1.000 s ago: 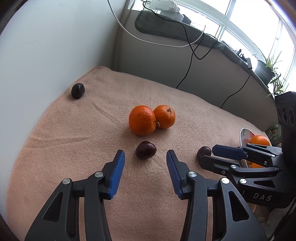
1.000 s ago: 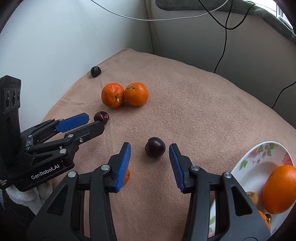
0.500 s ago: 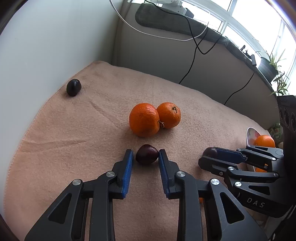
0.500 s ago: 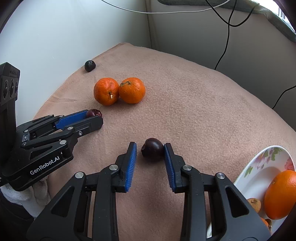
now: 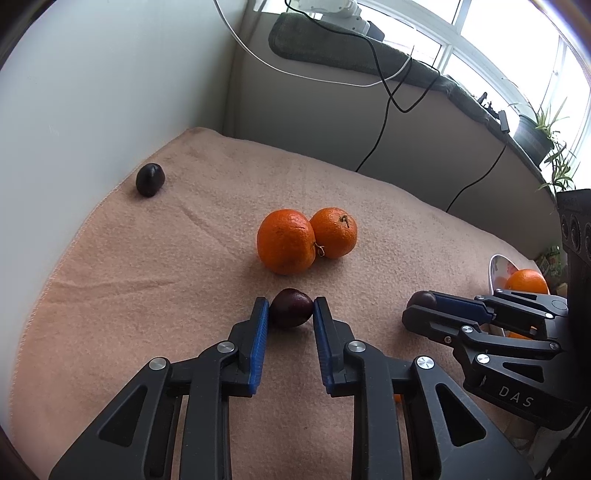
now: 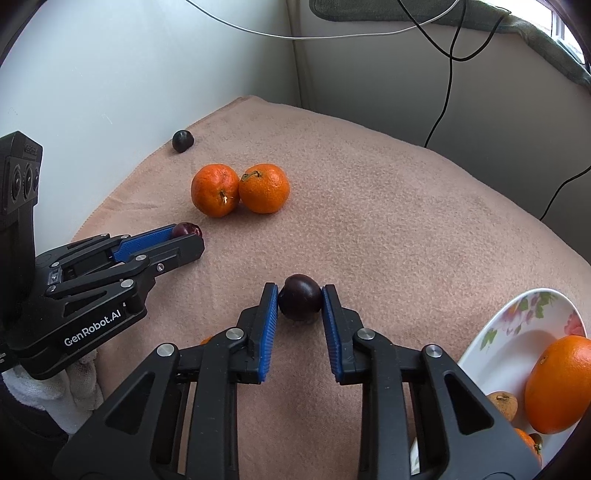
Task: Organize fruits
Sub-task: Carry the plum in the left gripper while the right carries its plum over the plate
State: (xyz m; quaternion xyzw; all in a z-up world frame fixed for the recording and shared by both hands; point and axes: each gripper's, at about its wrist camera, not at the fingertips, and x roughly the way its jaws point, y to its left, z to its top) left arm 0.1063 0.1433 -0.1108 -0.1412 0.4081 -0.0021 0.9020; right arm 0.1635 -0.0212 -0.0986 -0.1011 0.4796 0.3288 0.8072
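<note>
Left gripper [image 5: 291, 308] clamps a dark red round plum [image 5: 291, 307]; right gripper [image 6: 300, 301] clamps a second dark plum [image 6: 300, 301], both resting on the peach fleece blanket [image 6: 388, 221].

I am looking at a domestic room, most likely a living space in a home. A peach fleece blanket [image 5: 155, 258] is covering the work surface in a corner of plain white wall [image 5: 92, 92]. A wide window [image 5: 480, 33] is letting in daylight above a sill that is carrying a grey mat [image 5: 332, 48] and potted plants [image 5: 543, 129]. Black and white cables [image 5: 384, 92] are hanging down from the sill. A floral china plate [image 6: 517, 332] is holding fruit.
</note>
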